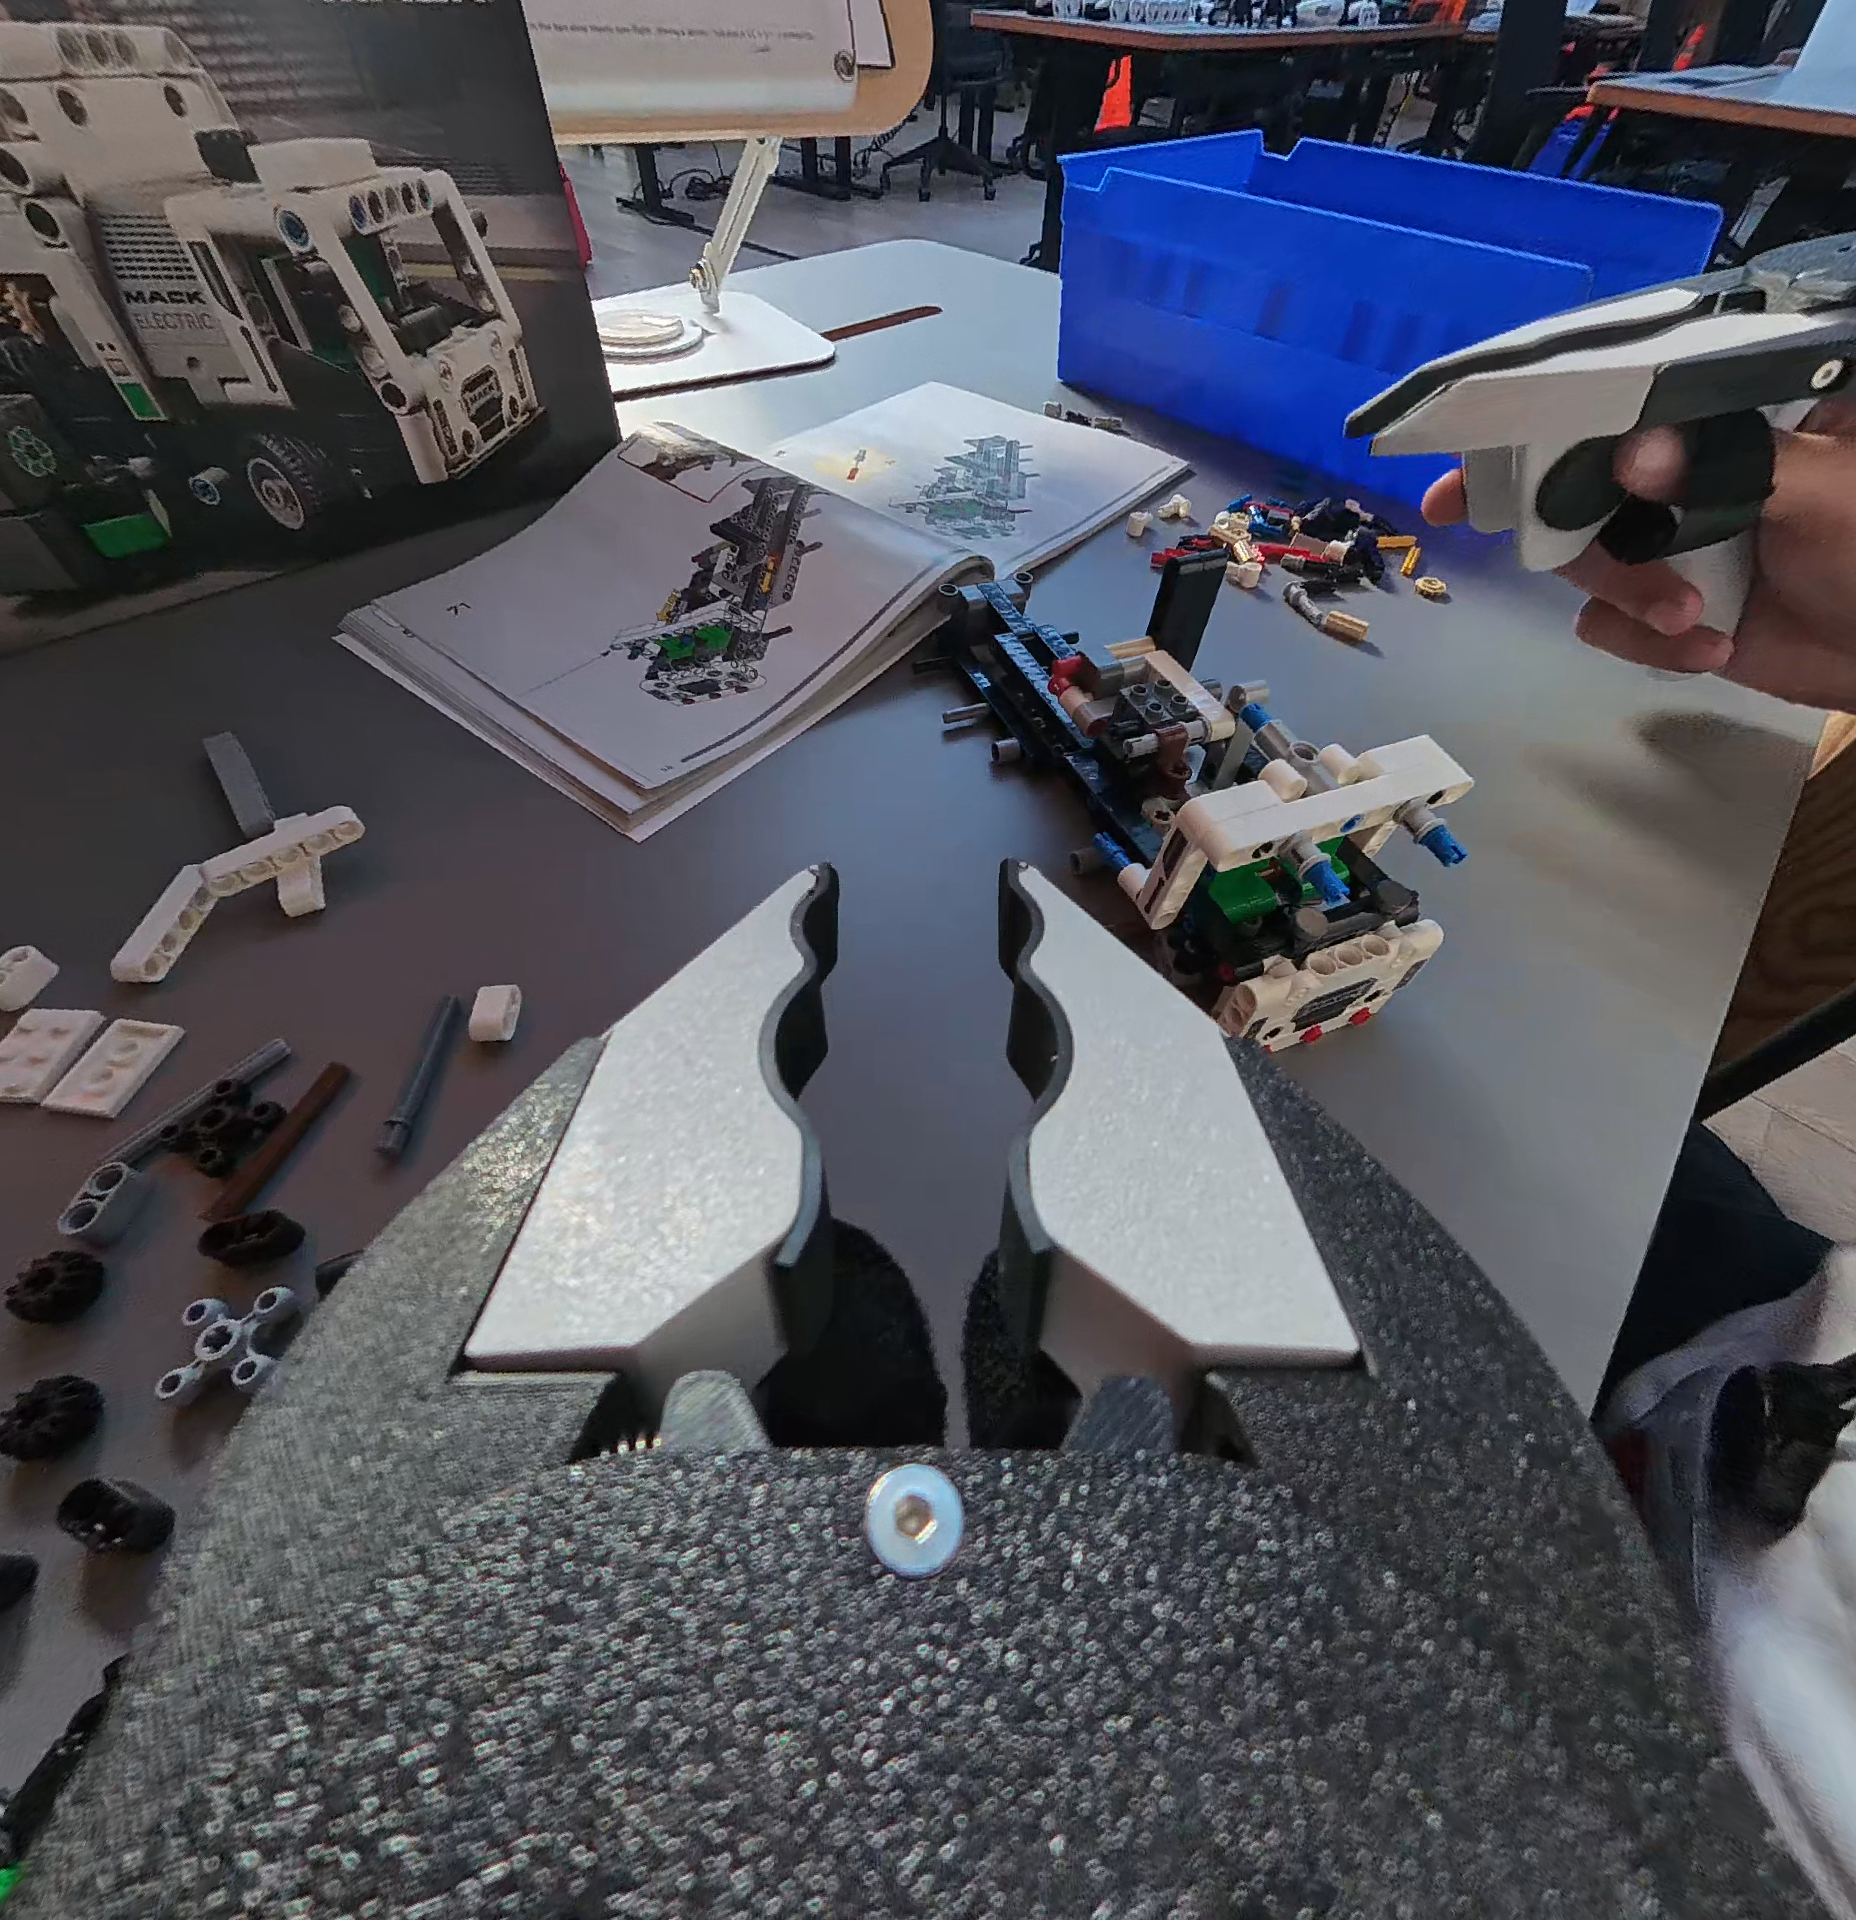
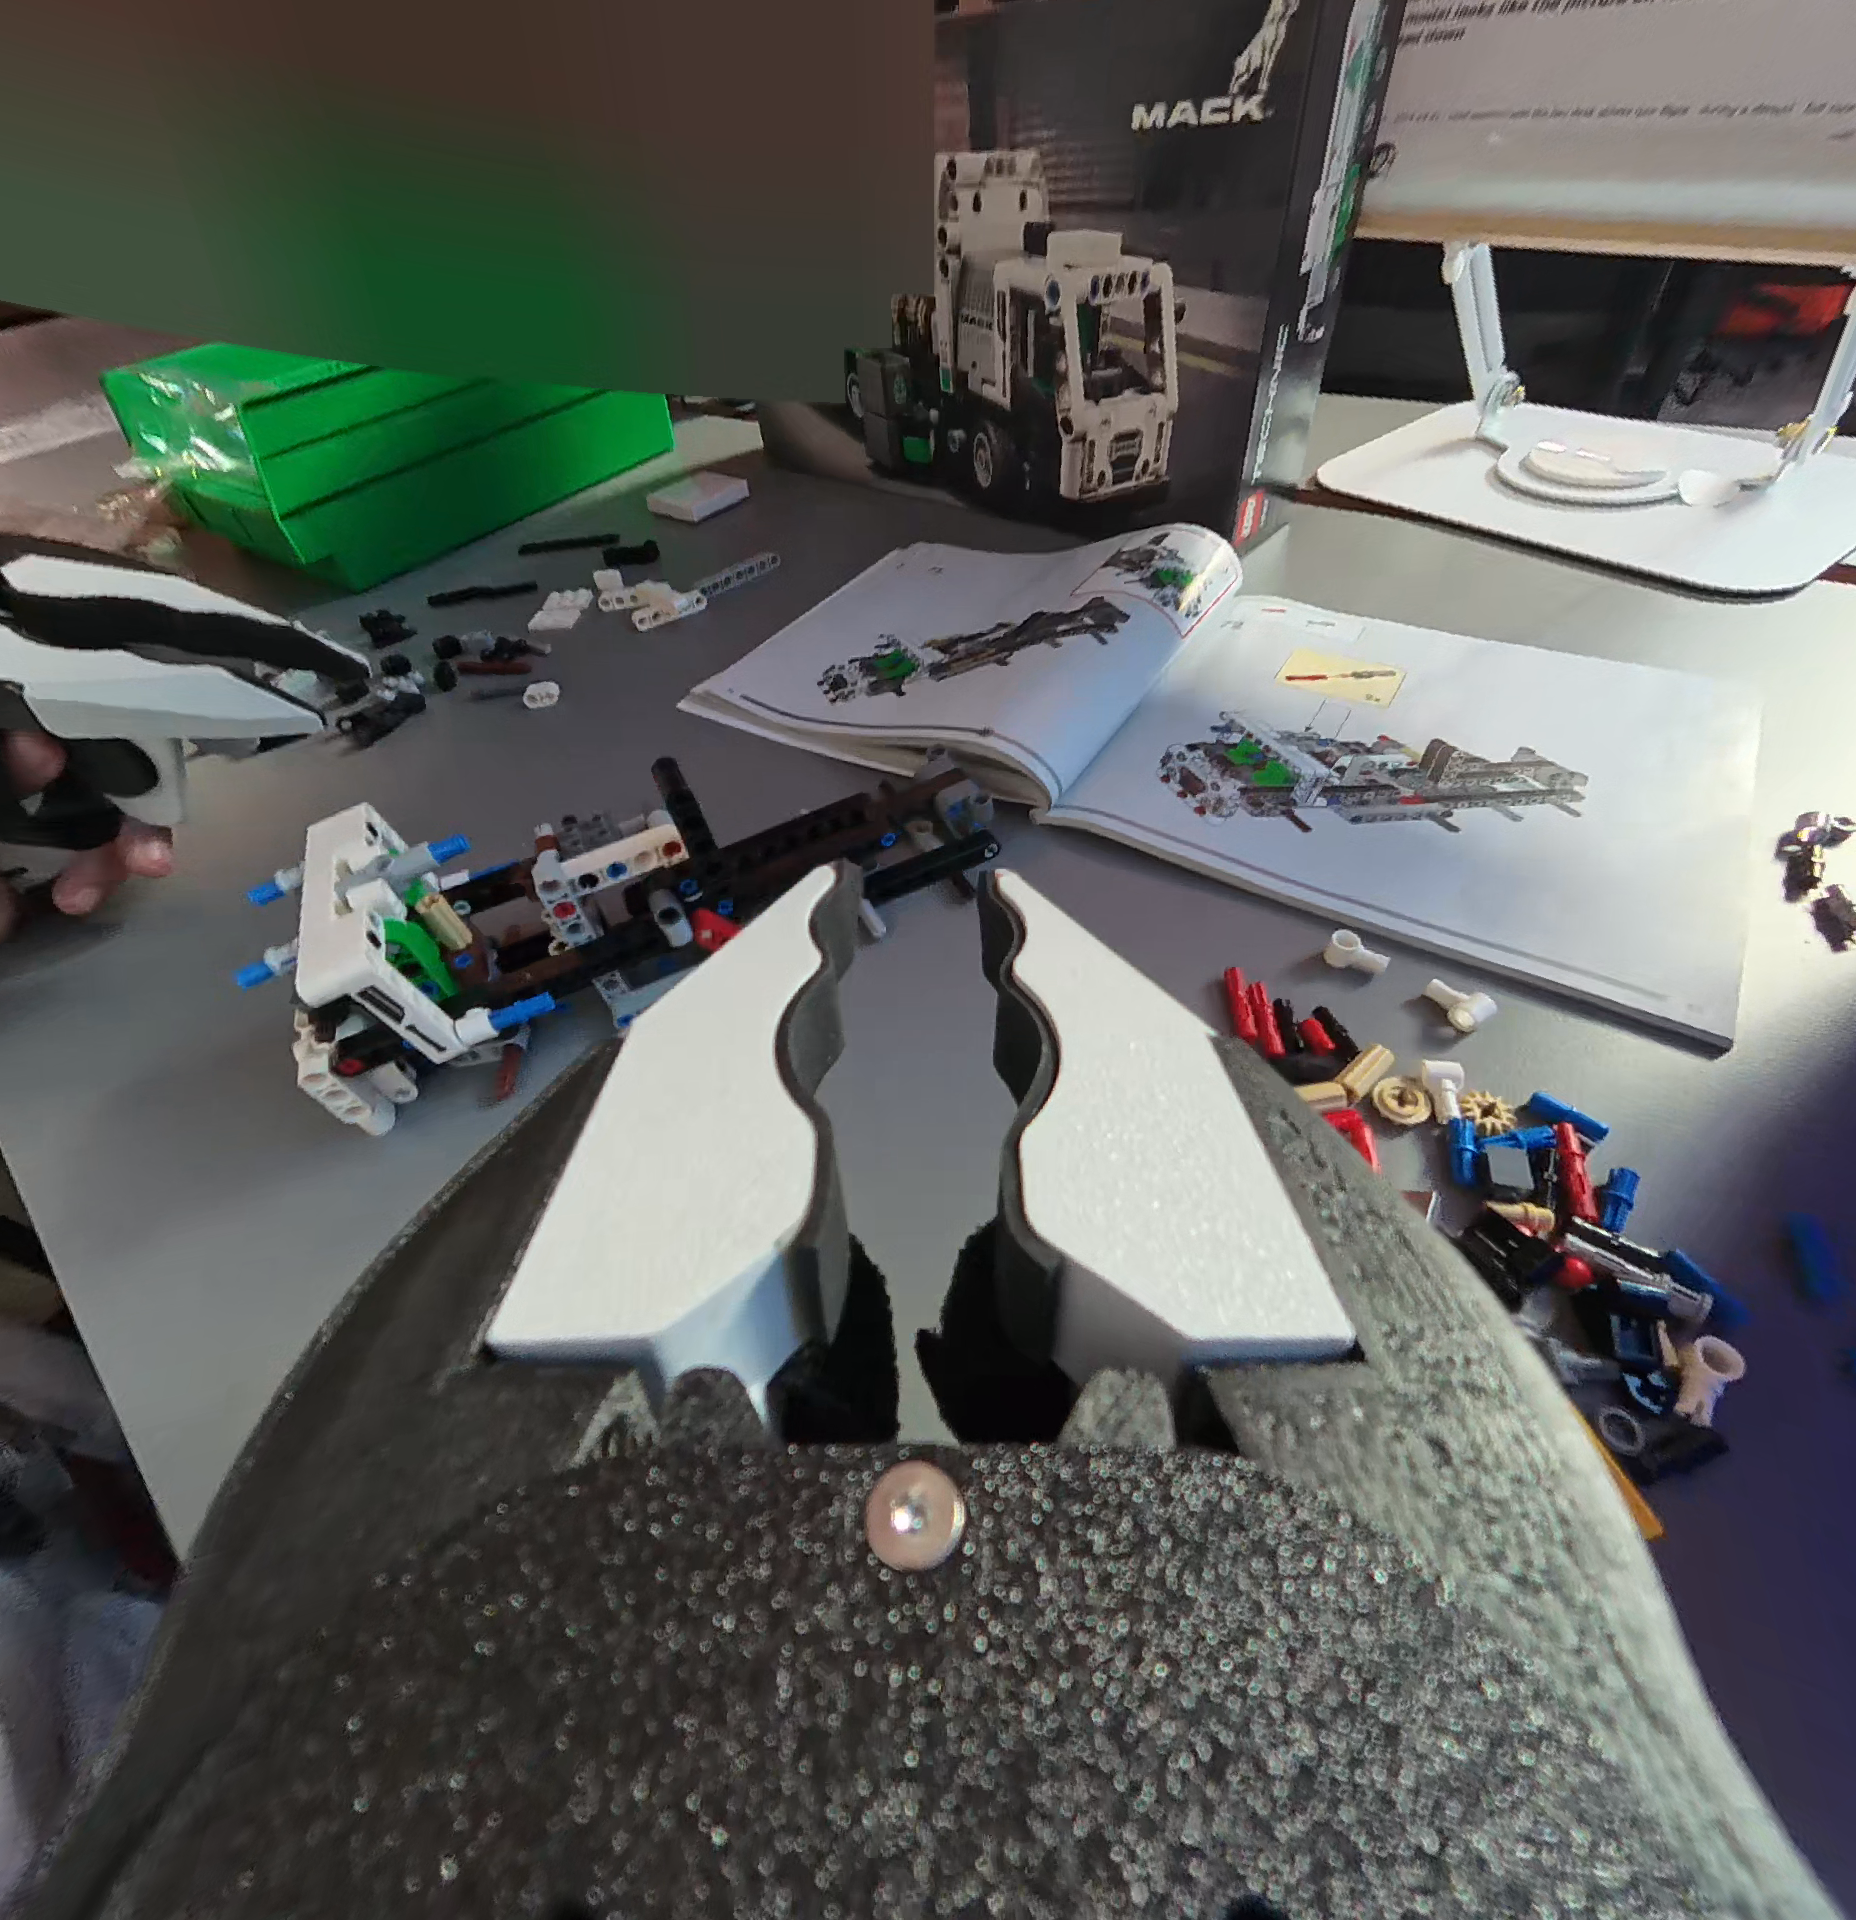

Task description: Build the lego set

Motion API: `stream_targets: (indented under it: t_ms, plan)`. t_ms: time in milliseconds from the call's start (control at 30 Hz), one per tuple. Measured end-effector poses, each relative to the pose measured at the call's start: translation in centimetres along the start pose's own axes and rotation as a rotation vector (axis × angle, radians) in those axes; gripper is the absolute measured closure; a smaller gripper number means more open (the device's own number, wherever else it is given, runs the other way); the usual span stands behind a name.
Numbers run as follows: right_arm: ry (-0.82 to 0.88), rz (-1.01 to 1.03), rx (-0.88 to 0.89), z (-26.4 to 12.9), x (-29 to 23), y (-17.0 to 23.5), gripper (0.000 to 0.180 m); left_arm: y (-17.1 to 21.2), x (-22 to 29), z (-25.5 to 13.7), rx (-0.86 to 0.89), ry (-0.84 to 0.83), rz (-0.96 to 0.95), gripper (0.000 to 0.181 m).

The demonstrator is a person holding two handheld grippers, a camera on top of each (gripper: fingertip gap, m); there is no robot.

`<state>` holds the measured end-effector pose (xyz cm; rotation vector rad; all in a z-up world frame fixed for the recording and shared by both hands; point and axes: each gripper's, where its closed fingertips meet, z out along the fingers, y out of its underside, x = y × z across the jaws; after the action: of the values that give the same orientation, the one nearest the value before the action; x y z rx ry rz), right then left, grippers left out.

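Note:
A partly built truck chassis (image 1: 1215, 821) in black, white, green and blue lies on the grey table, right of my left gripper (image 1: 919, 883), which is open, empty and held above bare tabletop. The chassis also shows in the right wrist view (image 2: 550, 914), just left of and beyond my right gripper (image 2: 911, 883), which is open and empty. The open instruction booklet (image 1: 758, 582) lies behind the chassis, and shows in the right wrist view too (image 2: 1267, 748). The right gripper (image 1: 1365, 424) hovers over a small-parts pile (image 1: 1308, 551). The left gripper (image 2: 347, 675) hovers over loose parts.
The set's box (image 1: 249, 291) stands at the back left. A blue bin (image 1: 1350, 291) and a white stand (image 1: 695, 343) sit behind the booklet. White beams (image 1: 238, 873) and black gears (image 1: 51, 1283) lie left. A green bin (image 2: 384, 457) and coloured pins (image 2: 1506, 1174) are nearby. The grippers' ends are close to 25 cm from one another.

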<state>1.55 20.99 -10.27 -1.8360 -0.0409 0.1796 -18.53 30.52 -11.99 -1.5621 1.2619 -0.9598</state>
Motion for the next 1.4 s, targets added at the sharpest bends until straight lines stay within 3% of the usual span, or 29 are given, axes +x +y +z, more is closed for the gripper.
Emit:
stream_targets:
  t_ms: [433,1400]
  plan:
    - [0.044,-0.025,0.192,-0.7,1.4,-1.8,0.162,0.8,0.4,0.7,-0.06,0.0,0.035,0.152]
    - [-0.014,-0.021,0.164,-0.1,0.8,-1.3,0.162,1.2,0.5,0.9,-0.092,0.006,0.039,0.153]
